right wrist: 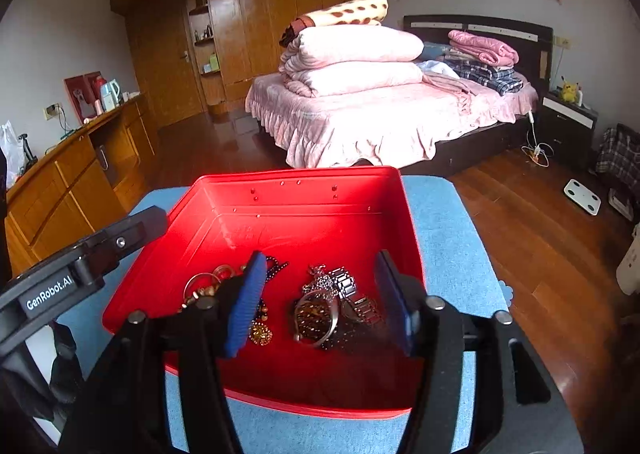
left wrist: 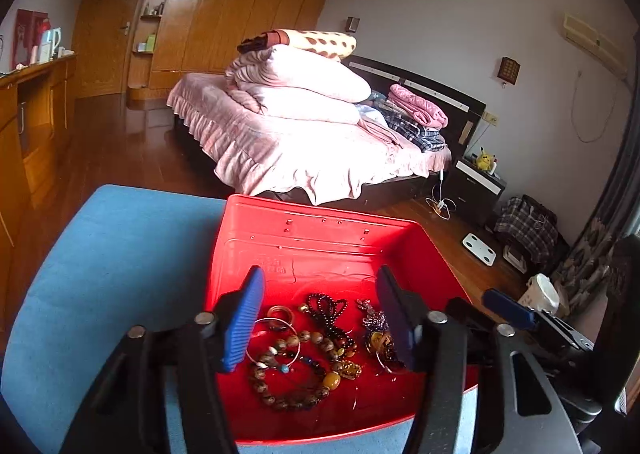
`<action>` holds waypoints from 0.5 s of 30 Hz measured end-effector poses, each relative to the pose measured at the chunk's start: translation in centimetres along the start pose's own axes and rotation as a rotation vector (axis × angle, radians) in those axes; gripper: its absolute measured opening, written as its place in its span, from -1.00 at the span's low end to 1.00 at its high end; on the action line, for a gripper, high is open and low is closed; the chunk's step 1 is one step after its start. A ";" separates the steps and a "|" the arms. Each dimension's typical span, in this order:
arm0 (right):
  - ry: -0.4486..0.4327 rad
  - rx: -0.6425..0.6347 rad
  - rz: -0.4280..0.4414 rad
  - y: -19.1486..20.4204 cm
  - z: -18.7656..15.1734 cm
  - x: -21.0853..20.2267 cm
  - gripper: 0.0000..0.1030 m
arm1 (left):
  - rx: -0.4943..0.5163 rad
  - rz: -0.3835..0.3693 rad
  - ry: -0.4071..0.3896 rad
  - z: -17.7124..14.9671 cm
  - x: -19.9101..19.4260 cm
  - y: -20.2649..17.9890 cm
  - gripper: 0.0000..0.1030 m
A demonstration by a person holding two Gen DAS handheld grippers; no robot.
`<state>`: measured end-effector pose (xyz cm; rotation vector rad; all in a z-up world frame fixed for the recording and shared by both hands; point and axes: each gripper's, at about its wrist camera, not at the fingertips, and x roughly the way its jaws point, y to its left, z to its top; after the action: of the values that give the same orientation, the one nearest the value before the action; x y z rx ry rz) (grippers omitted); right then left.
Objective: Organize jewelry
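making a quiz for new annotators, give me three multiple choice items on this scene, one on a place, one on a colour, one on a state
1. Where does the jewelry lie?
A. in the tray
B. on the bed
C. on the floor

2. What colour is the tray?
A. green
B. red
C. white

3. How do the left gripper and right gripper stand?
A. both shut on a bracelet
B. left shut, right open
C. both open and holding nothing

Answers:
1. A, the beads and bangles rest on the tray's floor.
2. B, its walls and floor are bright red.
3. C, in each wrist view the blue pads stand apart above the jewelry with nothing pressed between them.
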<state>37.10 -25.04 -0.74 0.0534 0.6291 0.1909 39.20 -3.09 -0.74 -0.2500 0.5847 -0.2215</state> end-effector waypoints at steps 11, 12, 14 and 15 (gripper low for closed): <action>-0.091 0.002 -0.004 -1.2 -1.8 -5.1 0.83 | 0.058 0.092 -0.106 -1.1 -5.7 0.5 0.67; -0.103 0.006 -0.006 -1.2 -2.0 -5.7 0.84 | 0.065 0.106 -0.115 -1.3 -6.3 0.5 0.70; -0.128 0.014 -0.007 -1.3 -2.3 -6.9 0.89 | 0.085 0.123 -0.132 -1.7 -7.5 0.4 0.74; -0.137 0.014 -0.008 -1.3 -2.5 -7.4 0.89 | 0.095 0.129 -0.138 -2.0 -8.2 0.2 0.76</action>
<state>30.00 -27.73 1.40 0.0768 0.4936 0.1732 31.47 -1.00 1.81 -0.1342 0.4502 -0.1057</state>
